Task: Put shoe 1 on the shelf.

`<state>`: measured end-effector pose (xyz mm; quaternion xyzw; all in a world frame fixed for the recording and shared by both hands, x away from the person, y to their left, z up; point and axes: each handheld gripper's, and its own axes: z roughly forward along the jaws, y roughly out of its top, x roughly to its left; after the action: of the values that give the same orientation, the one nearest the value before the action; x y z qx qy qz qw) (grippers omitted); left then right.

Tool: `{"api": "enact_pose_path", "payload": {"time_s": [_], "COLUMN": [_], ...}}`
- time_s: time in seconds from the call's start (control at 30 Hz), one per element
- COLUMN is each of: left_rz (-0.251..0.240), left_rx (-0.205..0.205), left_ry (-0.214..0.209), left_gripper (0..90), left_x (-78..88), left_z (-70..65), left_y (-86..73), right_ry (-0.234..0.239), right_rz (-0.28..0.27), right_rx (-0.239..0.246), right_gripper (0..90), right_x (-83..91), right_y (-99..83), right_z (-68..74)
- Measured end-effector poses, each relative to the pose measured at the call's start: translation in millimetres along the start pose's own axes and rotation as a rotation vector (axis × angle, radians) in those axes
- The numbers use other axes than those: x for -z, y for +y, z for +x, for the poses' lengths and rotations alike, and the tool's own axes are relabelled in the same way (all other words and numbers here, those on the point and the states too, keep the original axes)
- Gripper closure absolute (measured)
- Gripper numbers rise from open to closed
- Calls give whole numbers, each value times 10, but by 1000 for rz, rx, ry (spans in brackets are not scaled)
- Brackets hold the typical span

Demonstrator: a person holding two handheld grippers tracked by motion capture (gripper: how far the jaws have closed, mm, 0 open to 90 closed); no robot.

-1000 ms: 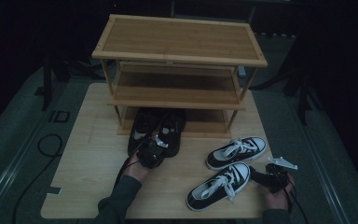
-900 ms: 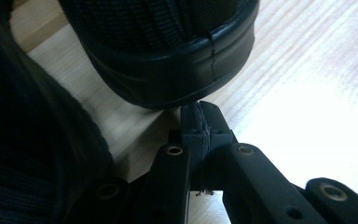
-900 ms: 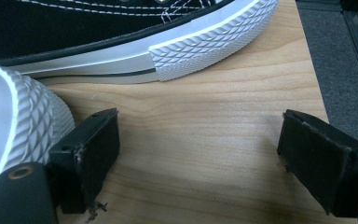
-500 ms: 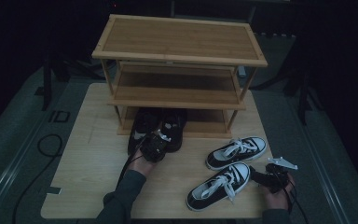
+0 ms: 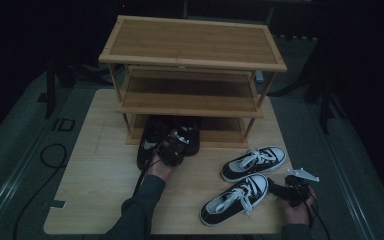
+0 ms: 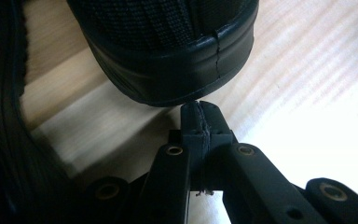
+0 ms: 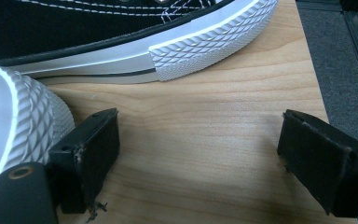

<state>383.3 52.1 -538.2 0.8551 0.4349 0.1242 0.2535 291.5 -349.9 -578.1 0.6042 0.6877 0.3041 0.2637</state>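
Shoes are being put away on the wooden rack (image 5: 192, 75), and the job looks roughly half done. The black pair (image 5: 167, 137) lies on the desk (image 5: 100, 165) at the rack's front foot, toes tucked under the lowest shelf, not yet pushed fully in. The left claw (image 5: 172, 149) sits just in front of that pair with its jaws pressed together and nothing between them; in the left gripper view the closed tips (image 6: 200, 119) are right against the black heel (image 6: 177, 70), touching or nearly so, which suggests a push rather than a grasp. Out from the rack's right front corner, the two black-and-white sneakers (image 5: 245, 182) lie on the desk, well outside the rack. The right claw (image 5: 280, 189) rests beside the nearer sneaker's heel, jaws wide apart and empty; the right gripper view shows that white rubber heel (image 7: 23, 121) next to one jaw. Left to do, I judge: seat the black pair, then shelve both sneakers.
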Motion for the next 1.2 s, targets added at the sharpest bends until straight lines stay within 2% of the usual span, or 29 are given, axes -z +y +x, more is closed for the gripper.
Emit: {"api": "enact_pose_path", "payload": {"time_s": [0.4, 0.53, 0.63, 0.97, 1.2], "left_rz": [8, 2, -6, -22, -31], "left_rx": [13, 6, -21, -36, -43], "left_ry": [-7, -10, -13, -30, -35], "left_gripper": [899, 899, 898, 898, 896], "left_x": [-76, -42, 18, 152, 285], "left_z": [31, 20, -21, -42, -15], "left_y": [114, 104, 84, -55, -275], "right_ry": [0, 0, 0, 0, 0], "right_rz": [0, 0, 0, 0, 0], "right_rx": [0, 0, 0, -1, 0], "right_gripper": [126, 126, 126, 126, 126], "right_x": [0, 0, 0, 0, 0], "right_y": [0, 0, 0, 0, 0], "right_z": [0, 0, 0, 0, 0]}}
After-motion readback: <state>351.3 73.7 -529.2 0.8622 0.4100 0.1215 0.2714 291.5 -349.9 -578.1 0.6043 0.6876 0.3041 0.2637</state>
